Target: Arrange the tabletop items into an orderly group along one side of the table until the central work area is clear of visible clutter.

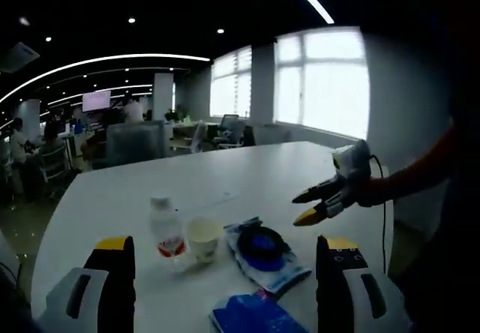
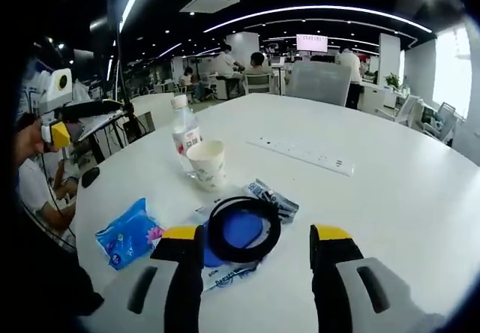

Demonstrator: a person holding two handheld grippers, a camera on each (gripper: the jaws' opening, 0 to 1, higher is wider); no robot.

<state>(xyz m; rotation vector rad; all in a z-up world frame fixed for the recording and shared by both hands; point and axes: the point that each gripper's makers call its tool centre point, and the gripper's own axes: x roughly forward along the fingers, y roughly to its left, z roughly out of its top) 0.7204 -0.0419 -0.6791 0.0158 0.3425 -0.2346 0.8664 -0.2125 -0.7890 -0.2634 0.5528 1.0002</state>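
both grippers empty, jaws spread, hovering | water bottle [image 2: 184,134], paper cup [image 2: 208,164], black ring [image 2: 244,228], blue packet [image 2: 129,232] bunched already, probably grouping | worktop [image 2: 390,198]

left gripper [image 1: 222,262] held level, yellow-tipped jaws spread wide apart, nothing between them. right gripper [image 2: 256,254] likewise gaping, also seen from the side [image 1: 311,204], gripped by a hand [image 1: 367,190], jaws parted.
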